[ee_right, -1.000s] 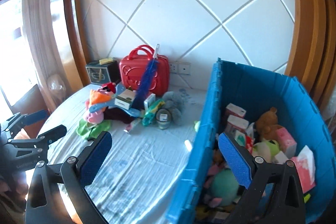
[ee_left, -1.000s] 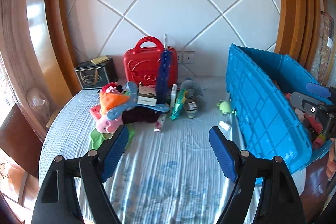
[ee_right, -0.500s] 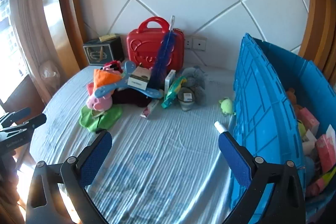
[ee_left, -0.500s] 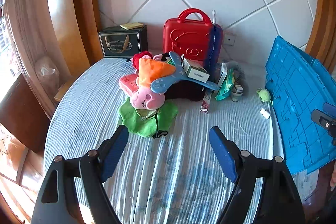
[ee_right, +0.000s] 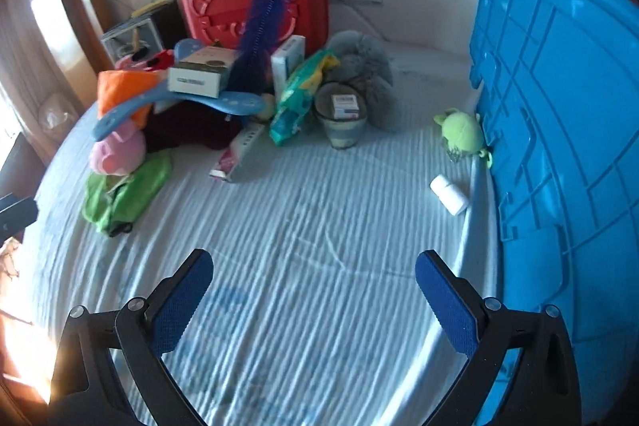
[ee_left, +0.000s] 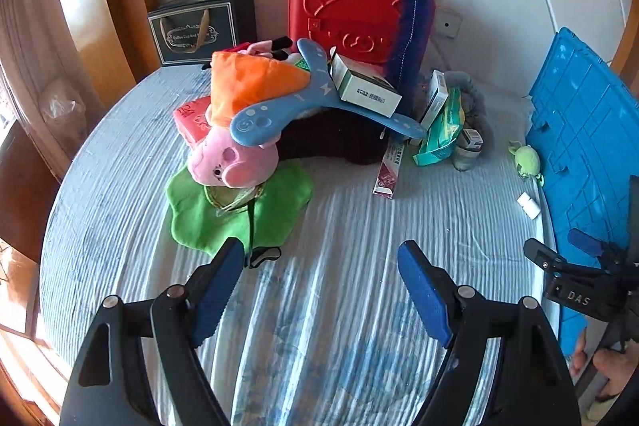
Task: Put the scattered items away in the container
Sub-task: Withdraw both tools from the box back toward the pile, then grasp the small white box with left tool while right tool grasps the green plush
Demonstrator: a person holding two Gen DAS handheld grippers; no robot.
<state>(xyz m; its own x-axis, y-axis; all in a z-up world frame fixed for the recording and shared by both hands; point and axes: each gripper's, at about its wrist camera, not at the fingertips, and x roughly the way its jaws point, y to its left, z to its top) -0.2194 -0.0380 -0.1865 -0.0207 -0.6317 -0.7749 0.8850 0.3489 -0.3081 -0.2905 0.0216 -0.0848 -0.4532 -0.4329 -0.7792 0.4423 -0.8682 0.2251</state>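
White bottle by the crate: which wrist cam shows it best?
Right wrist. The white bottle lies large and unobstructed on the sheet beside the blue crate. In the left wrist view it is only a small speck near the frame's right edge.

Wide-spread left claw [ee_left: 319, 258] above striped cloth [ee_left: 339, 306], near green plush [ee_left: 223, 214].

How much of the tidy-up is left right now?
Nothing is in hand: the left gripper and right gripper are both open and empty. The blue bin shows only its outside. The pile around the pink plush, the green toy and the white bottle remain.
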